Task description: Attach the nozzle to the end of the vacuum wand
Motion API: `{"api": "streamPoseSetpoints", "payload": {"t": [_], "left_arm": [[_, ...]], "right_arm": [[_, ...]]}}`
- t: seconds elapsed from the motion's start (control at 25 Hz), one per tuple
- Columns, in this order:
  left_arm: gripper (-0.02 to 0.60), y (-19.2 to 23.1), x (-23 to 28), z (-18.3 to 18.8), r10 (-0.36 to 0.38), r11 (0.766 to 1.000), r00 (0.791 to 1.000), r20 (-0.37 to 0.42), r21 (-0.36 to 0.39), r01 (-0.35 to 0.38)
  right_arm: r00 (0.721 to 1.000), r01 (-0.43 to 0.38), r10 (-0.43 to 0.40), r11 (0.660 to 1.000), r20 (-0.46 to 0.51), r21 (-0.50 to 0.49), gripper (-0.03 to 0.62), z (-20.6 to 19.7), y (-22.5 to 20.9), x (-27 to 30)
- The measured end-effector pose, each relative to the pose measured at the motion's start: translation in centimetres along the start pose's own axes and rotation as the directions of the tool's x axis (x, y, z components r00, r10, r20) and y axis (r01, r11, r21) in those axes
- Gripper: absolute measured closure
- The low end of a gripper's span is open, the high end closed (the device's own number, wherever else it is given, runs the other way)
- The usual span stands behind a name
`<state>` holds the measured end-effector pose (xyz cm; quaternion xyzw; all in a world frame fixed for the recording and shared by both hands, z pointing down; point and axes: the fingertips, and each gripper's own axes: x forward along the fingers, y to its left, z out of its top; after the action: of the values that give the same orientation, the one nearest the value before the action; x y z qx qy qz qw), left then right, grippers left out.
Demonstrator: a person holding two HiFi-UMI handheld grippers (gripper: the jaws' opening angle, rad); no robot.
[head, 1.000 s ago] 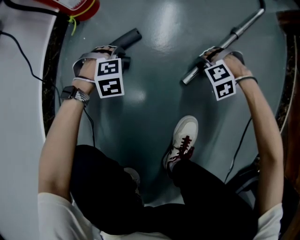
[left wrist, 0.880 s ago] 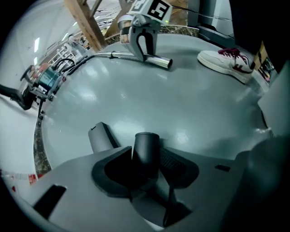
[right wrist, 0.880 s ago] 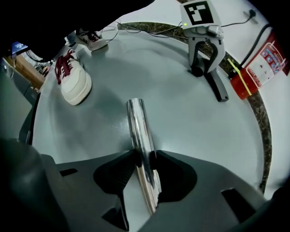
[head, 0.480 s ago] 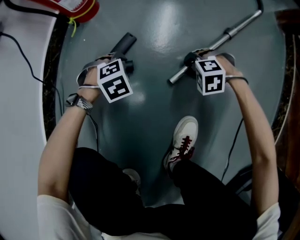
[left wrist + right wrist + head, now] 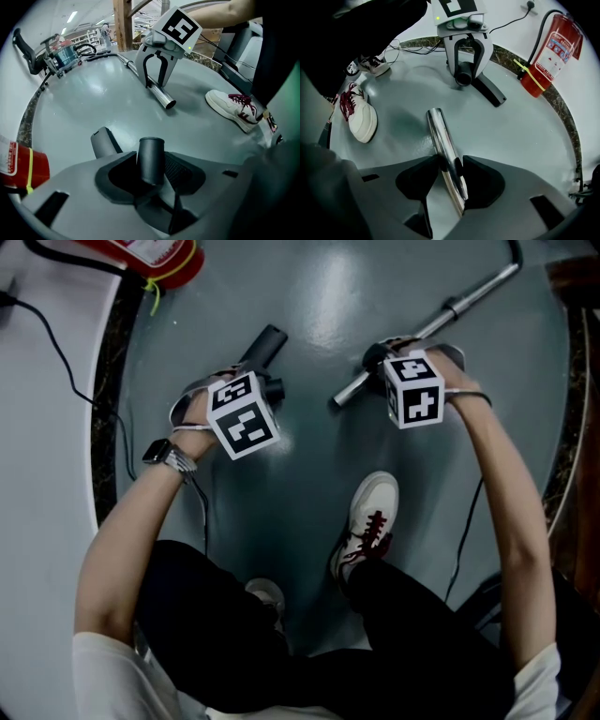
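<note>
The dark grey nozzle [image 5: 263,346] lies slanted on the grey floor, its flat end pointing away from me. My left gripper [image 5: 266,390] is shut on its round tube end [image 5: 151,158]; the jaws have been closing slightly on it. The chrome vacuum wand [image 5: 469,298] runs from the upper right down to its open end [image 5: 337,401]. My right gripper [image 5: 377,360] is shut on the wand [image 5: 444,145] a short way behind that end; its jaws have just been opening a little, with the wand still between the pads. The wand's end and the nozzle's tube end stand apart, facing each other.
A red fire extinguisher [image 5: 150,253] lies at the upper left beside the dark stone rim [image 5: 105,399] of the round floor. My white shoe [image 5: 367,521] stands below the two grippers. A black cable [image 5: 56,352] trails over the white floor at the left.
My left gripper has moved right and rolled, swinging the nozzle with it. The right gripper has shifted left and rolled, bringing the wand's open end closer to the nozzle.
</note>
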<state>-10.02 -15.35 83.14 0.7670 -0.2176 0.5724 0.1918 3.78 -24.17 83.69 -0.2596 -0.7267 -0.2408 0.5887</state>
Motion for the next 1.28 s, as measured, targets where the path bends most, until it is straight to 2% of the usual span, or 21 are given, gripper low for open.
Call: {"api": "streamPoseSetpoints", "payload": {"t": [0.2,0.36,0.48,0.6,0.8,0.92,1.12,1.28], "left_arm": [[0.4,-0.3,-0.9,-0.3,-0.027,0.997,0.999,0.037,-0.074,0.03],[0.4,-0.7,-1.4,-0.6,-0.049,0.991,0.997,0.063,-0.121,0.056],[0.401,-0.9,-1.7,0.1,-0.053,0.989,0.994,0.091,-0.133,0.064],[0.402,-1.3,-0.4,-0.9,-0.056,0.989,0.995,0.079,-0.135,0.066],[0.402,-0.8,-2.1,0.1,-0.024,0.988,0.995,0.098,-0.149,0.038],[0.402,-0.6,-2.1,0.2,-0.003,0.985,0.997,0.08,-0.169,0.016],[0.402,-0.7,-1.8,0.5,0.0,0.976,0.998,0.066,-0.216,0.014],[0.402,-0.3,-1.9,1.1,0.013,0.969,0.997,0.08,-0.247,0.007]], "right_arm": [[0.999,0.039,-0.04,0.997,-0.009,-0.069,0.429,1.0,-1.1,-1.0],[0.999,0.041,-0.044,0.99,-0.02,-0.137,0.441,2.0,-1.3,-1.5],[0.999,0.042,-0.045,0.985,-0.017,-0.165,0.444,2.6,-1.7,-2.0],[0.999,0.047,-0.05,0.984,-0.013,-0.172,0.445,3.0,-2.2,-2.4],[0.998,0.066,-0.066,0.99,0.003,-0.125,0.445,3.8,-3.0,-2.4],[0.997,0.074,-0.073,0.994,0.013,-0.081,0.442,4.7,-3.7,-2.4],[0.996,0.084,-0.083,0.996,0.03,-0.016,0.437,5.7,-4.8,-2.2],[0.995,0.09,-0.09,0.996,0.035,-0.006,0.437,6.6,-5.3,-2.5]]}}
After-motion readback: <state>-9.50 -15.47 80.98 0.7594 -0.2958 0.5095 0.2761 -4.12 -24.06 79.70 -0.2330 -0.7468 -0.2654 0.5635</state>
